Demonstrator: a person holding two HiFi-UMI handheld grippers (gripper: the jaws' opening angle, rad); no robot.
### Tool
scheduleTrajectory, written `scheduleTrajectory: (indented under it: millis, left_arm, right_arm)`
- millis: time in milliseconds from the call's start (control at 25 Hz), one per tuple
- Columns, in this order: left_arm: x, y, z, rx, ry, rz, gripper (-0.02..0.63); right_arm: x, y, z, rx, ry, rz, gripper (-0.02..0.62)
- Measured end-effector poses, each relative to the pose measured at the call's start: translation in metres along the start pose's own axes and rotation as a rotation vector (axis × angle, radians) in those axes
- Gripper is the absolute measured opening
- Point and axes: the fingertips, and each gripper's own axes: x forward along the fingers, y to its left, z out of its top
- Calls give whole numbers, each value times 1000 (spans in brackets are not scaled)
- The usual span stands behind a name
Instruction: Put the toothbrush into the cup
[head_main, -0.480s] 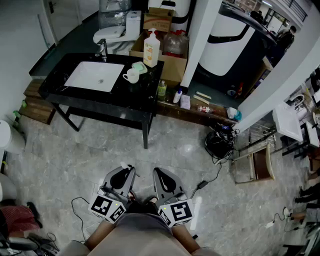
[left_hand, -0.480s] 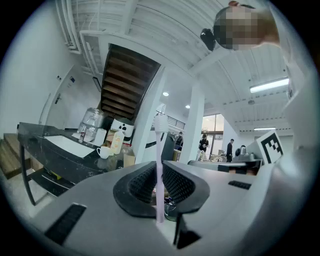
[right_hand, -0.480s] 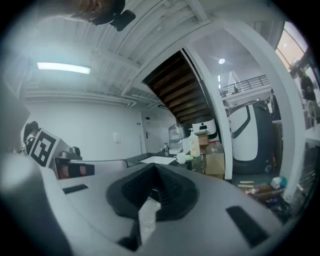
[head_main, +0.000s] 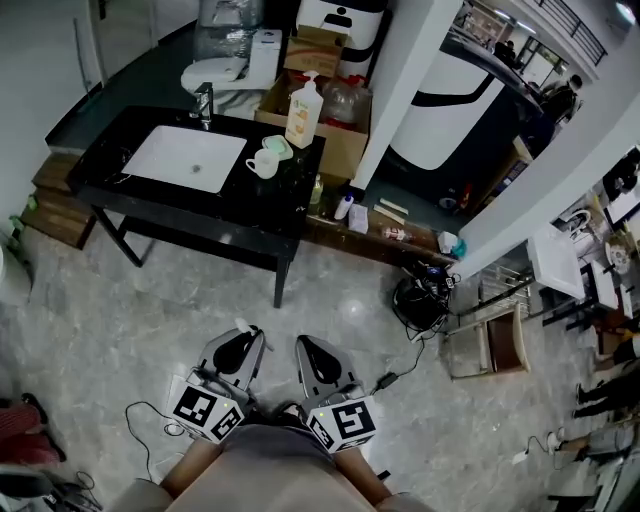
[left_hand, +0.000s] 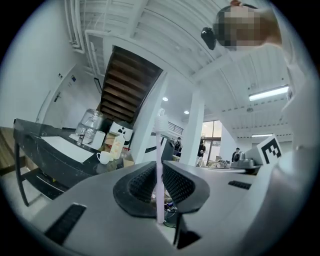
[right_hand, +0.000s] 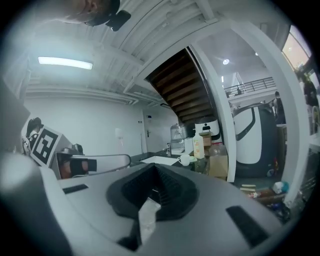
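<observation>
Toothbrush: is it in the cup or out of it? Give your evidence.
Out. The toothbrush stands clamped in the jaws of the left gripper; the cup sits away on the counter.

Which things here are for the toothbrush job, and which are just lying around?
For the job: toothbrush, held in the left gripper; white cup on the black counter.

Just lying about: soap bottle; cardboard box; tap; sink.
</observation>
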Motion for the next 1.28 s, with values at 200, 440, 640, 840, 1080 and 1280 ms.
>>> scheduleTrajectory:
  millis: [200,440,640,840,1080,1280]
  left_arm:
    - [-3,12,4,-20,-11,7,44]
    - [-9,25,9,-38,-23,-8,44]
    - [-19,38,10,-55,-33,-21,44]
    - [-31,48,13,-56,-31,-38,44]
    - [-37,57,9,-91,-24,-38,44]
    - [-31,66,1,-107,-20,-36,44]
  right_arm:
    - [11,2,3,12,-7,-6,6]
    - [23,10,8,-6,-15,-20,6]
    - [32,28,2,-19,-2,-25,6]
    - [36,45,-3,-19,11,-37,6]
    - [37,55,-9,-13,32,-40,6]
    - [46,51,-16,-17,50,-38,6]
